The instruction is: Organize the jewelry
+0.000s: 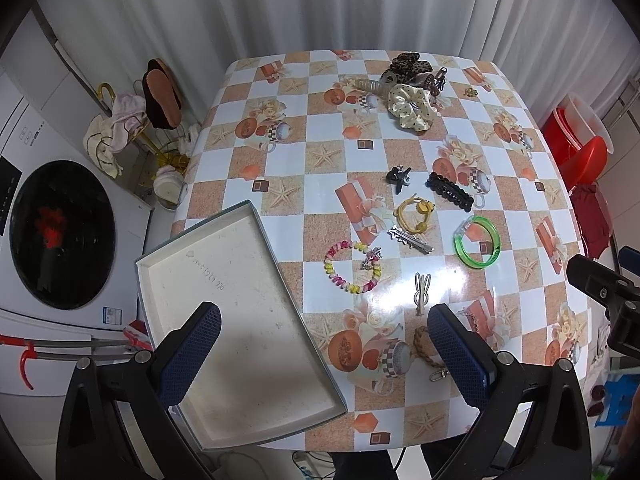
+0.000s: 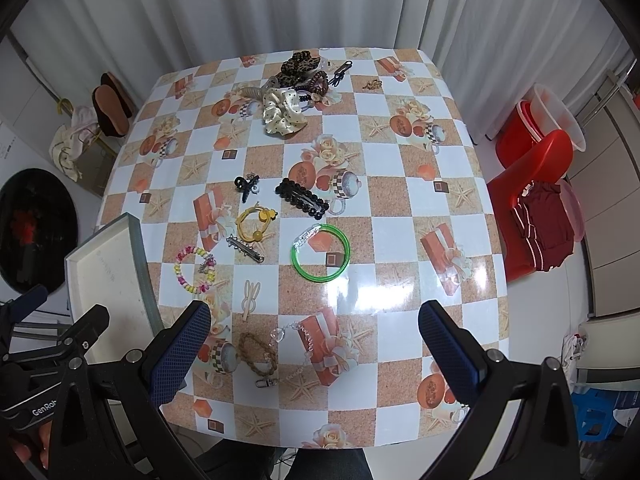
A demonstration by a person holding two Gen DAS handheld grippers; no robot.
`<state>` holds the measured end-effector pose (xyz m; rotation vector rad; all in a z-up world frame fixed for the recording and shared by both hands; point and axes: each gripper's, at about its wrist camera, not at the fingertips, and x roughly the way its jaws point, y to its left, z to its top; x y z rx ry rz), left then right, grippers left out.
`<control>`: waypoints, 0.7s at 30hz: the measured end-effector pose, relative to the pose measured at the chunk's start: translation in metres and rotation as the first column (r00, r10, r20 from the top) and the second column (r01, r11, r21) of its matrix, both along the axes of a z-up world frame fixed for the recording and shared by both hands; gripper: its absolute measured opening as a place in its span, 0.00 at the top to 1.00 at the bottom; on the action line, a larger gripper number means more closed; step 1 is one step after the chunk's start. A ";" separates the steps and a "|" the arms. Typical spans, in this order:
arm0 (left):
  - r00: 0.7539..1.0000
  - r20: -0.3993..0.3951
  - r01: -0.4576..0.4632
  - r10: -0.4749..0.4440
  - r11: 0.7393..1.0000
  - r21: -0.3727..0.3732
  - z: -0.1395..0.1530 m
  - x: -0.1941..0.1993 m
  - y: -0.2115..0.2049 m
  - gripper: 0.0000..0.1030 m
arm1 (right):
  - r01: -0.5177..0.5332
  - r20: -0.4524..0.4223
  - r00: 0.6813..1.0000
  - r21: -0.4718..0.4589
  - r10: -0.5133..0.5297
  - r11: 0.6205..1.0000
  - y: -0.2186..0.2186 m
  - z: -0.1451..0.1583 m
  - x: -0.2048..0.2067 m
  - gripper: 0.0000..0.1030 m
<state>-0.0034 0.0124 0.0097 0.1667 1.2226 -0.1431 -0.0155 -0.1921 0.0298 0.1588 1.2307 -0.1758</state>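
An empty white tray (image 1: 240, 312) lies at the table's near left corner; it also shows in the right wrist view (image 2: 108, 280). Loose jewelry lies mid-table: a green bangle (image 1: 477, 242) (image 2: 320, 251), a multicolour bead bracelet (image 1: 352, 267) (image 2: 195, 269), a yellow hair tie (image 1: 414, 212) (image 2: 256, 220), a black beaded clip (image 1: 451, 191) (image 2: 302, 198), a brown braided bracelet (image 2: 258, 354). My left gripper (image 1: 324, 356) is open above the tray's right edge, holding nothing. My right gripper (image 2: 314, 354) is open above the table's near edge, holding nothing.
Scrunchies and hair claws (image 1: 412, 88) (image 2: 294, 92) are piled at the table's far side. A washing machine (image 1: 60, 236) stands left of the table. A red chair and buckets (image 2: 540, 160) stand to the right. White curtains hang behind.
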 end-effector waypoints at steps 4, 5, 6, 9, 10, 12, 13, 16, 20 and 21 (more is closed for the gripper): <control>1.000 0.000 -0.001 0.001 1.000 0.002 -0.001 0.000 0.000 0.00 | 0.000 0.000 1.000 -0.001 0.000 1.000 0.001 0.000 0.000 0.00; 1.000 -0.001 0.000 0.000 1.000 0.002 -0.001 0.001 0.000 0.00 | 0.000 0.000 1.000 -0.001 0.000 1.000 0.001 0.000 0.001 0.00; 1.000 -0.001 -0.001 0.001 1.000 0.004 0.000 0.001 0.001 0.00 | 0.000 0.000 1.000 -0.001 0.000 1.000 0.001 0.000 0.001 0.00; 1.000 -0.003 0.000 0.000 1.000 0.006 0.000 0.002 0.003 0.00 | 0.000 0.000 1.000 -0.002 0.000 1.000 0.001 0.000 0.001 0.00; 1.000 -0.002 0.001 -0.001 1.000 0.005 0.000 0.002 0.002 0.00 | 0.000 0.000 1.000 -0.002 0.000 1.000 0.001 0.000 0.001 0.00; 1.000 -0.002 0.000 0.000 1.000 0.006 0.000 0.002 0.002 0.00 | 0.000 0.000 1.000 -0.003 0.000 1.000 0.001 -0.001 0.001 0.00; 1.000 -0.001 0.001 -0.001 1.000 0.006 0.000 0.002 0.003 0.00 | 0.000 0.000 1.000 -0.003 0.000 1.000 0.001 -0.001 0.001 0.00; 1.000 -0.001 0.000 0.000 1.000 0.006 -0.001 0.002 0.002 0.00 | -0.001 0.000 1.000 -0.003 0.001 1.000 0.002 -0.001 0.001 0.00; 1.000 -0.002 0.000 0.000 1.000 0.007 -0.001 0.002 0.001 0.00 | 0.000 0.000 1.000 -0.003 0.000 1.000 0.002 -0.001 0.001 0.00; 1.000 -0.002 0.000 0.000 1.000 0.007 0.000 0.002 0.002 0.00 | 0.000 0.001 1.000 -0.004 0.000 1.000 0.002 -0.001 0.001 0.00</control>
